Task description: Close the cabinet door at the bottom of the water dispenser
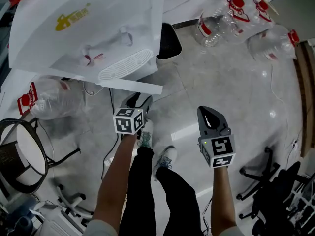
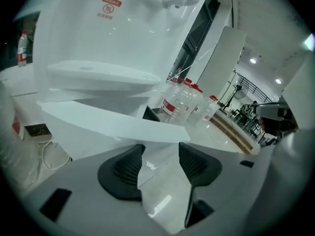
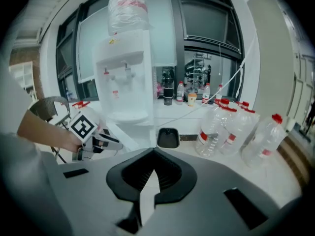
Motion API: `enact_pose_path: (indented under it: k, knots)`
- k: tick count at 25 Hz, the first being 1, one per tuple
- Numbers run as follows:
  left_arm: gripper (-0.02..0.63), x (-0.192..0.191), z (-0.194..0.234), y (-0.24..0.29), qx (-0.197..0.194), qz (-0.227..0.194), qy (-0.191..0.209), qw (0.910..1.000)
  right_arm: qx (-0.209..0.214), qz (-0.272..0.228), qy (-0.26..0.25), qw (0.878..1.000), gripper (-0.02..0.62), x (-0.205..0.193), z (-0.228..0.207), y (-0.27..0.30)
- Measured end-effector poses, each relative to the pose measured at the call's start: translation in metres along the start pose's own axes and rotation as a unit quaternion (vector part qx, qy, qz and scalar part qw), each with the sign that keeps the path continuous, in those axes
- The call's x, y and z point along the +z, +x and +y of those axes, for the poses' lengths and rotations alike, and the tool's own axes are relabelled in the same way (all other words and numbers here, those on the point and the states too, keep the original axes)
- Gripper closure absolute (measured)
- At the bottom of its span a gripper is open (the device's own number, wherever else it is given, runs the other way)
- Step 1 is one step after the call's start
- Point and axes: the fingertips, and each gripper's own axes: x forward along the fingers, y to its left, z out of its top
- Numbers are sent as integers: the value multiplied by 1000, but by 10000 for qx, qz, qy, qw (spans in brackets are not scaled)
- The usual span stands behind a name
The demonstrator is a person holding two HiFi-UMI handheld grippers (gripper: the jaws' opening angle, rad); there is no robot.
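Observation:
The white water dispenser (image 1: 83, 28) stands at the upper left of the head view, and it also shows in the right gripper view as the dispenser (image 3: 123, 77). Its bottom cabinet door (image 1: 133, 85) stands swung out, a long white edge low over the floor. My left gripper (image 1: 135, 98) is right at that edge. In the left gripper view the door (image 2: 113, 124) crosses just beyond the left gripper (image 2: 161, 154), which is open with nothing between its fingers. My right gripper (image 1: 205, 109) hangs apart to the right, shut and empty, seen as right gripper (image 3: 155, 156).
Several empty water bottles (image 1: 231, 18) lie at the upper right, with one more bottle (image 1: 49, 100) left of the door. A black bin (image 1: 167, 41) sits beside the dispenser. A round chair (image 1: 19, 151) is at left and a chair base (image 1: 266, 176) at right. A cable (image 1: 108, 146) runs past my feet.

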Motion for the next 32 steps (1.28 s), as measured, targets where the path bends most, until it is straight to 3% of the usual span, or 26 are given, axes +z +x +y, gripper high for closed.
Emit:
enact_pose_path:
  k: [3,8,14,26,32]
  knots:
    - [354,7,4,17,0,-154,-24,9999,-264,6,-139,9996,569,-3,-12,11]
    - [359,16,13,44,-96,-270,-276,9992,-245,-124,269,9993,569,-8,-16,35]
    - [357,35,28,70,-34,-418,20,9991,-232,-389,927,9947,569,-12,-19,51]
    - [371,53,65,93,564,-550,327,9964,-323,-326,844,9954,569,-19,-34,53]
    - [374,56,49,92,484,-460,530,9964,-499,-382,844,9944,569,-12,-53,44]
